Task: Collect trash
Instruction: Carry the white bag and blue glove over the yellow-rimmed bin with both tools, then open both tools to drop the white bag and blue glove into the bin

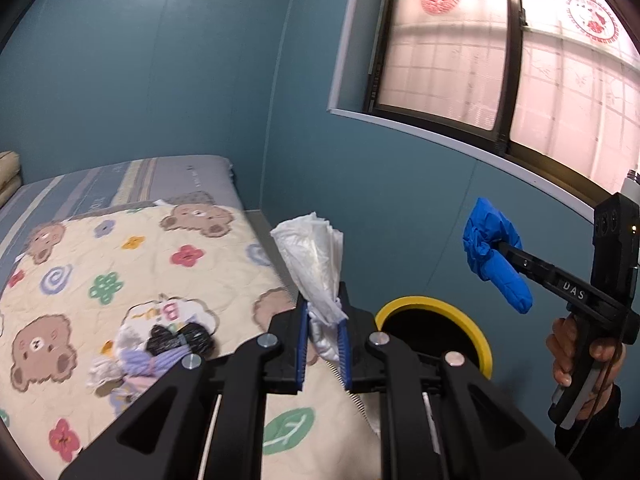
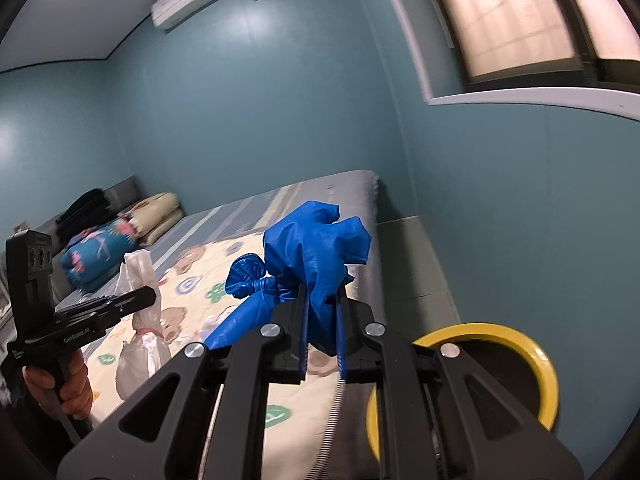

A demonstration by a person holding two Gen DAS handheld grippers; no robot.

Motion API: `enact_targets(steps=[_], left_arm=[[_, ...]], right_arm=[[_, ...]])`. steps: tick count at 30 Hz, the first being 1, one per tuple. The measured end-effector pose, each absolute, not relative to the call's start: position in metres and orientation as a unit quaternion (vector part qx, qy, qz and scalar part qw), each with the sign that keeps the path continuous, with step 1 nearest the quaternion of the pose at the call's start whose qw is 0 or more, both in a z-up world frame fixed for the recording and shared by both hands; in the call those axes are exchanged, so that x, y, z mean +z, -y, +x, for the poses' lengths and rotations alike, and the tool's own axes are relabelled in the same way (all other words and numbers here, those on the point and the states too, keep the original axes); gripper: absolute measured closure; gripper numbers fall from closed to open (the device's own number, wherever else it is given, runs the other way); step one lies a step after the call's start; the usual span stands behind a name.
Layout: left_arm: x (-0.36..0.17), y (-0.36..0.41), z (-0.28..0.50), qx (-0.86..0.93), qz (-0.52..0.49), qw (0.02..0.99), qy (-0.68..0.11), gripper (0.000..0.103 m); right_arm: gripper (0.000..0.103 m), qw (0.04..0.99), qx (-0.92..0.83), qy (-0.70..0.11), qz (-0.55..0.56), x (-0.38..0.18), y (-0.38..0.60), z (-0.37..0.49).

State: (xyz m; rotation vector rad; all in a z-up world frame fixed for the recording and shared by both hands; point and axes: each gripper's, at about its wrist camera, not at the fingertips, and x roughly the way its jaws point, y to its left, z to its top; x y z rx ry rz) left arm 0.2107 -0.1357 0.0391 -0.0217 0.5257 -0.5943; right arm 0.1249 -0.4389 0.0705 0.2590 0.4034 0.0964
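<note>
My left gripper [image 1: 323, 316] is shut on a crumpled white plastic bag [image 1: 314, 256] and holds it up over the bed's edge; it also shows in the right wrist view [image 2: 138, 320]. My right gripper [image 2: 322, 320] is shut on a knotted blue plastic bag [image 2: 316, 248], held in the air above and right of the bin; the same bag shows in the left wrist view [image 1: 494, 254]. A black bin with a yellow rim [image 1: 436, 304] stands on the floor beside the bed, just right of my left gripper, and shows in the right wrist view [image 2: 536, 352] too.
A bear-print quilt [image 1: 120, 264] covers the bed. A pile of small clothes with a black bundle [image 1: 176, 340] lies on it. Folded bedding and pillows [image 2: 120, 232] sit at the far end. Blue wall [image 1: 400, 184] and window [image 1: 500, 52] are close behind the bin.
</note>
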Motion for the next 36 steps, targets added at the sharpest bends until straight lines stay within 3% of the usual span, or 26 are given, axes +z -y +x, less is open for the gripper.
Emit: enact_targets(steps=[14,36], left_arm=[[0.012,0.225,0.246,-0.348,-0.002,0.891,-0.292,0.091],[-0.087,0.339,0.294,-0.373,0.020,0.845,-0.383,0.091]], right_arm=[[0.093,0.968,-0.041,-0.207,0.135,0.049,0.486,0.124],[0.092,0.927,-0.114,-0.287,0.214,-0.056,0.569,0.159]])
